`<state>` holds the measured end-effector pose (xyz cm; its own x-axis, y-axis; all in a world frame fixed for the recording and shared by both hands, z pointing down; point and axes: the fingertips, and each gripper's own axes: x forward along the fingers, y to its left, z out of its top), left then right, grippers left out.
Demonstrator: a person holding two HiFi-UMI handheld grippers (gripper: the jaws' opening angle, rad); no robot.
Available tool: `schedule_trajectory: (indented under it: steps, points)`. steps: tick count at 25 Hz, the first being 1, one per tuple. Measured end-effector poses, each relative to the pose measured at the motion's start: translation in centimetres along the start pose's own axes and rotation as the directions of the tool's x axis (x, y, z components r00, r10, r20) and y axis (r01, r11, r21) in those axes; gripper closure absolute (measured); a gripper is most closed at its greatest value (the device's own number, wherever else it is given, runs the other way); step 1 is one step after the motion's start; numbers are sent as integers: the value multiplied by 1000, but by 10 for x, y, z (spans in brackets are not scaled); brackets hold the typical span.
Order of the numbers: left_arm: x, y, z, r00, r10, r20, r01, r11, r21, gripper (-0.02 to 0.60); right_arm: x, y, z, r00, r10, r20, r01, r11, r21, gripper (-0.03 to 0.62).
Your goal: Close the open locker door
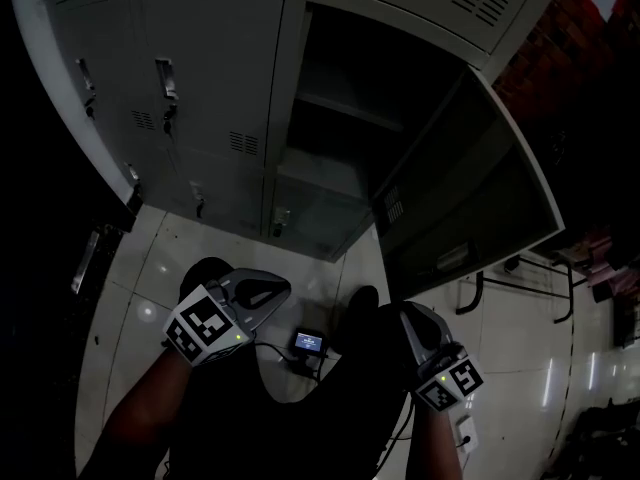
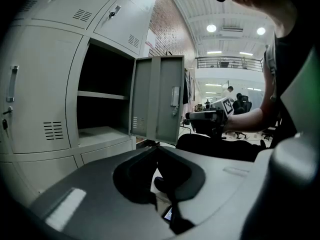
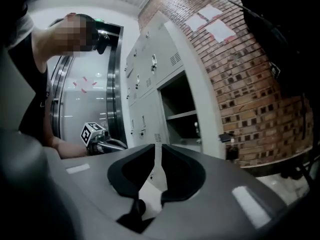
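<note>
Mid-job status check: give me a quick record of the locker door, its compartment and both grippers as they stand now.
locker door: swung wide open, standing out from the right edge of its compartment
compartment: dark inside, one shelf visible
left gripper: jaws together, nothing between them, not touching the door
right gripper: jaws together, nothing between them, not touching the door
floor: small device with a lit screen lies between the grippers
task state: door not yet closed
</note>
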<state>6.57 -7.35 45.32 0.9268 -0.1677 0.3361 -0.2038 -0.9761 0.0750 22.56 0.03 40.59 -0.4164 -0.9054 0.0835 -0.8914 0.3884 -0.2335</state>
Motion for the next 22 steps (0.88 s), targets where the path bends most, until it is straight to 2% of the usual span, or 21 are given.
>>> schedule_trajectory:
  steps: [3, 8, 11, 14, 17, 22]
  points:
    - [2, 1, 1, 1000, -2, 7, 2, 1000, 1, 569, -21, -16, 21, 997, -24, 75, 23, 1000, 13, 492]
    - [2, 0, 0, 1000, -4, 8, 4, 1000, 0, 569, -32, -40, 68, 985, -38, 168, 47, 998, -48, 397]
    - [2, 0, 2, 1000, -2, 13, 2, 1000, -1, 569, -19, -52, 81, 989, 9, 151, 9, 994, -113, 347]
    - [2, -1, 2, 1000, -1, 17, 1, 1000, -1, 569, -5, -50, 86, 989, 74, 126, -57, 989, -135, 356]
    - [0, 0, 2, 1000, -2, 22, 2, 1000, -3, 569, 1, -48, 82, 989, 87, 118, -69, 986, -149, 436]
    - [0, 1, 4, 1000, -3, 28, 3, 1000, -2, 569, 19, -23, 78, 983, 138, 119, -114, 976, -186, 434]
